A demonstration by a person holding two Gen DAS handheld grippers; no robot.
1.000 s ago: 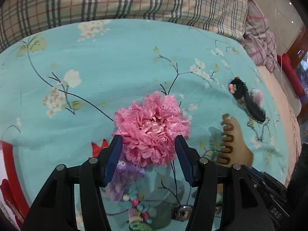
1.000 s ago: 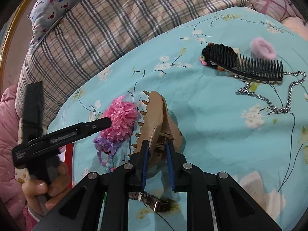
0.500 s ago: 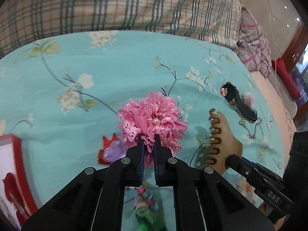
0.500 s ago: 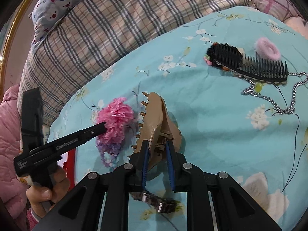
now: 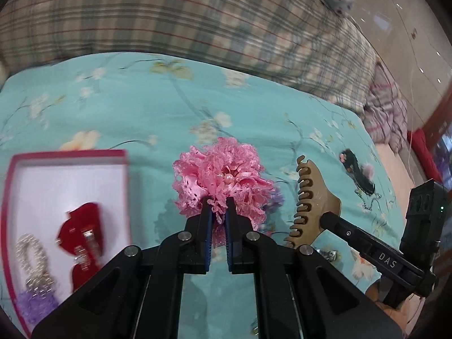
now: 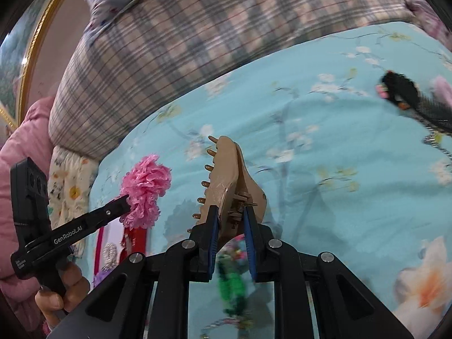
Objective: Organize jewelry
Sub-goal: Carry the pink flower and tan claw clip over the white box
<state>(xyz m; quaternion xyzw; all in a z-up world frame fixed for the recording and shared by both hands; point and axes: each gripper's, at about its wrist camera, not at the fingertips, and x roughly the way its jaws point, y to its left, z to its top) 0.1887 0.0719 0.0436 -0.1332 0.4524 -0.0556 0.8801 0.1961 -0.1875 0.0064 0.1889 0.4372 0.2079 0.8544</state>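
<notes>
My left gripper [image 5: 217, 204] is shut on the edge of a pink lace flower hair piece [image 5: 226, 180], holding it lifted above the blue floral bedspread; the same flower [image 6: 145, 188] shows at the left in the right wrist view. My right gripper [image 6: 230, 214] is shut on the hinge end of a tan claw hair clip [image 6: 228, 180], its teeth pointing away; the clip [image 5: 313, 195] also appears right of the flower. A red-rimmed white box [image 5: 67, 175] lies to the left, holding a red bow clip [image 5: 83, 234], a pearl piece [image 5: 31, 257] and something purple [image 5: 36, 302].
A plaid pillow [image 5: 175, 19] lines the far edge of the bed. A black comb clip [image 6: 409, 99] with a chain lies far right. Green and pink beaded pieces [image 6: 233, 279] lie under the right gripper. A hand [image 6: 60, 291] holds the left tool.
The left jaws closed on the pink flower and carried it up and leftward, bringing the box into view. The right gripper lifted the tan clip and swung left with it.
</notes>
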